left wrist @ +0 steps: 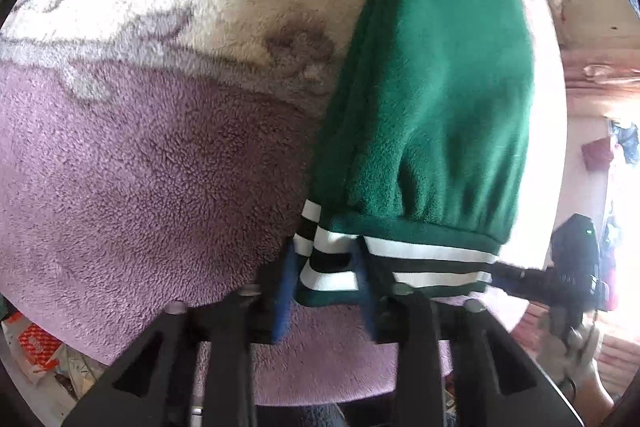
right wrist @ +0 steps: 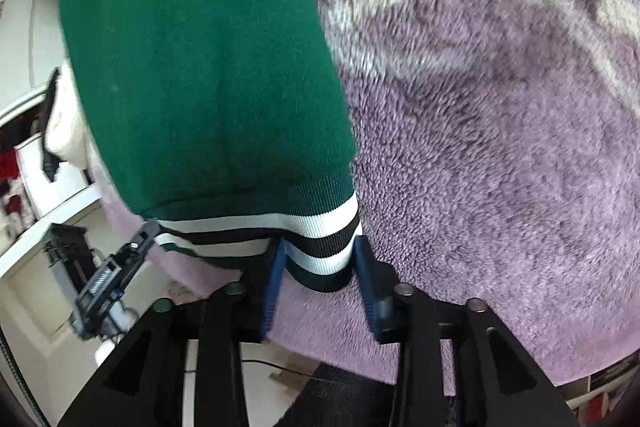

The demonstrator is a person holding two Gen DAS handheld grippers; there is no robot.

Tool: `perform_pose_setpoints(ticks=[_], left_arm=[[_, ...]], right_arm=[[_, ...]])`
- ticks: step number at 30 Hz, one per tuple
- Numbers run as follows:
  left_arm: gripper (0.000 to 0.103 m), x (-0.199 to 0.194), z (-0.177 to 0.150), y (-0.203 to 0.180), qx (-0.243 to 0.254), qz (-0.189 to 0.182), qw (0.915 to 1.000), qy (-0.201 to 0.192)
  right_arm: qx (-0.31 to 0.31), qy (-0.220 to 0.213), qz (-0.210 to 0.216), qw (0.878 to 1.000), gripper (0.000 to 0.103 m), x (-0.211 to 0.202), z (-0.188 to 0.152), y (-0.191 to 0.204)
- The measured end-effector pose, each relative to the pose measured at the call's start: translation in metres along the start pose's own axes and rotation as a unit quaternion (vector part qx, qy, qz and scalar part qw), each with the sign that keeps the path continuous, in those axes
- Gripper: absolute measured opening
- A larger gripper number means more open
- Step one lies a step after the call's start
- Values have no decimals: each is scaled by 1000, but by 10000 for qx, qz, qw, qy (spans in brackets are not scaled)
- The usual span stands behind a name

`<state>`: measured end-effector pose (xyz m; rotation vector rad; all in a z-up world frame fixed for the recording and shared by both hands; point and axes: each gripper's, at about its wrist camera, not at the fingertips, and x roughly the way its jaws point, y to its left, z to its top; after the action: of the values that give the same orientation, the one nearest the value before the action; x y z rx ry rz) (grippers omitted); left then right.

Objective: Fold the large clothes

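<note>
Garment: a green fleece top with a ribbed hem striped white and black is seen lying folded into a narrow stack on a fluffy blanket.
Long axis: the stack is seen running away from both cameras, the striped hem nearest the fingers and the far end reaching the top edge of each view.
Blanket: a purple field with cream swirls is shown; in the left wrist view the top is placed near its right edge.
Left gripper: the hem's left corner is seen between the blue fingers; the jaws are set partly apart, and whether the cloth is pinched cannot be told.
Right gripper: the hem's right corner is framed by its blue fingers; the jaws are partly apart, and a grip cannot be confirmed.
Other tool in view: each gripper is seen from the opposite camera, at the hem's far corner.
Surroundings: white shelving is glimpsed past the blanket's edge in the right wrist view.
</note>
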<state>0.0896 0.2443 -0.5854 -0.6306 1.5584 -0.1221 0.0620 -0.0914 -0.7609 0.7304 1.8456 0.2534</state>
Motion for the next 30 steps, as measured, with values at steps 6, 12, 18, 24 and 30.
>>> perform_pose_setpoints(ticks=[6, 12, 18, 24, 30], left_arm=[[65, 16, 21, 10, -217, -475, 9981, -312], [74, 36, 51, -3, -21, -810, 9957, -455], [75, 44, 58, -23, 166, -960, 9942, -453], [71, 42, 63, -33, 183, -1113, 9905, -790], [12, 21, 50, -48, 186, -1111, 9872, -1126]], right_arm=[[-314, -196, 438, 9984, 70, -14, 26, -19], [-490, -147, 1354, 9895, 85, 13, 55, -23], [-369, -91, 2338, 9715, 85, 9, 79, -28], [-527, -87, 2655, 9626, 54, 26, 92, -2], [-297, -306, 2605, 9645, 14, 27, 64, 14]])
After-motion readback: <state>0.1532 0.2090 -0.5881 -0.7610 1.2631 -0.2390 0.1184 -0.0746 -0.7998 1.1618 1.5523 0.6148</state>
